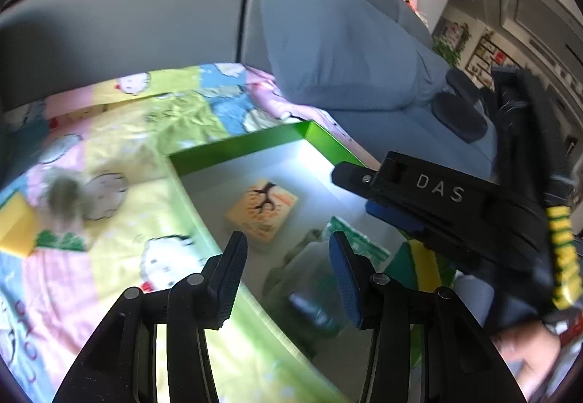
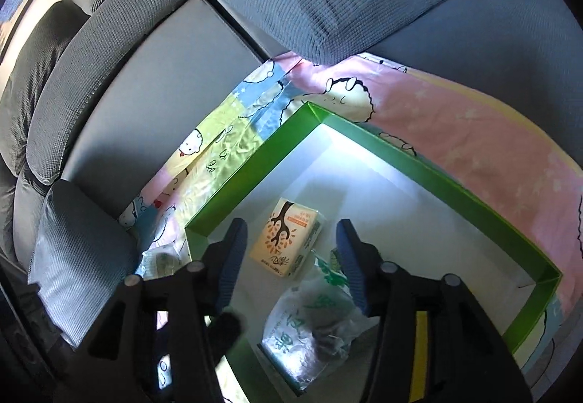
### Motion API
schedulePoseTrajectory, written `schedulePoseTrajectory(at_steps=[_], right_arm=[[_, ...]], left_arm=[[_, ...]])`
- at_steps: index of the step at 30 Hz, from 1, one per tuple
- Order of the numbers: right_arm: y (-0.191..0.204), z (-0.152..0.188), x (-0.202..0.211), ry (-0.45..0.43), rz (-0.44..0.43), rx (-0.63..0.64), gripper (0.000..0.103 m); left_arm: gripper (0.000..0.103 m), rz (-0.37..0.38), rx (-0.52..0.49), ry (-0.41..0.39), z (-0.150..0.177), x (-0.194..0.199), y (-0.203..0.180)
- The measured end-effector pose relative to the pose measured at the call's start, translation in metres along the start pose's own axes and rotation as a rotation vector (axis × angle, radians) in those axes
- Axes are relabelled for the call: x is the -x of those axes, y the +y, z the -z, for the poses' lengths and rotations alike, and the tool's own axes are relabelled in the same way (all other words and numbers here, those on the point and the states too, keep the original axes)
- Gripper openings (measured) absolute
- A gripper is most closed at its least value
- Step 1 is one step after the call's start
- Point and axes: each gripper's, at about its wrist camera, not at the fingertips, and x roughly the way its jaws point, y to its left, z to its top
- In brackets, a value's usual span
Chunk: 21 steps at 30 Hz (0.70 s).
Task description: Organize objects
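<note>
The left hand-held gripper [image 1: 288,272] is spread wide and holds nothing. The right hand-held gripper [image 2: 291,261] is spread wide too, and nothing is pinched between its fingers.

A green box [image 2: 255,166] with a white floor sits on a cartoon blanket [image 1: 120,133] on a gray sofa [image 2: 153,75]. Both grippers hang over the box. Just ahead of the right gripper's fingers lies an orange tissue pack [image 2: 286,239] with a tree drawn on it. It rests flat on the box floor. Right below that gripper is a clear plastic bag [image 2: 313,323] with green writing, also inside the box and just beside the tissue pack. It looks like the bag has just been put there, but the pictures cannot say for sure.

From the left gripper's view, the same tissue pack [image 1: 262,213] lies ahead, inside the box. Far off to that gripper's left, out on the blanket, sits a yellow block [image 1: 18,228]. Next to the block is a blurry gray thing [image 1: 67,197]; it is too fuzzy to name.

So the step in hand seems to be filling the box. Two things are in, and at least the yellow block is out. The next move would likely be to swing the left gripper over to the block, close on its sides, and carry it into a bare spot in the box. The block looks soft, so a gentle squeeze should do.
</note>
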Motion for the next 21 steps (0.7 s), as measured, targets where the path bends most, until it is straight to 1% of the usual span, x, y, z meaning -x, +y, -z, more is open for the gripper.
schedulePoseTrajectory(at_steps=[1,3,5,8,10,12,13,14,15,18,21], right_arm=[[0.001,0.001,0.001,-0.002,0.000,-0.002,0.054],[0.003,0.003,0.002,-0.007,-0.013,-0.004,0.058],[0.008,0.005,0.003,-0.007,-0.026,0.011,0.061],[0.018,0.008,0.004,-0.008,-0.035,0.039,0.063],[0.024,0.009,0.004,-0.009,-0.041,0.056,0.065],[0.029,0.011,0.004,-0.008,-0.041,0.070,0.066],[0.031,0.012,0.004,-0.008,-0.038,0.077,0.067],[0.034,0.013,0.003,-0.008,-0.032,0.084,0.070],[0.036,0.014,0.003,-0.009,-0.029,0.094,0.076],[0.047,0.017,0.006,-0.020,-0.010,0.141,0.077],[0.059,0.021,0.011,-0.045,-0.010,0.186,0.078]], left_arm=[[0.049,-0.004,0.005,-0.011,0.002,0.008,0.003],[0.061,-0.027,0.015,-0.034,0.006,0.025,0.011],[0.065,-0.064,0.026,-0.061,0.011,0.041,0.019],[0.066,-0.130,0.045,-0.069,0.018,0.057,0.032],[0.066,-0.180,0.069,-0.081,0.024,0.067,0.044],[0.067,-0.215,0.099,-0.093,0.031,0.075,0.059],[0.067,-0.224,0.119,-0.098,0.034,0.077,0.067],[0.067,-0.235,0.145,-0.100,0.038,0.079,0.077],[0.067,-0.241,0.166,-0.101,0.041,0.080,0.084],[0.067,-0.234,0.215,-0.123,0.051,0.085,0.104],[0.067,-0.261,0.266,-0.134,0.054,0.089,0.119]])
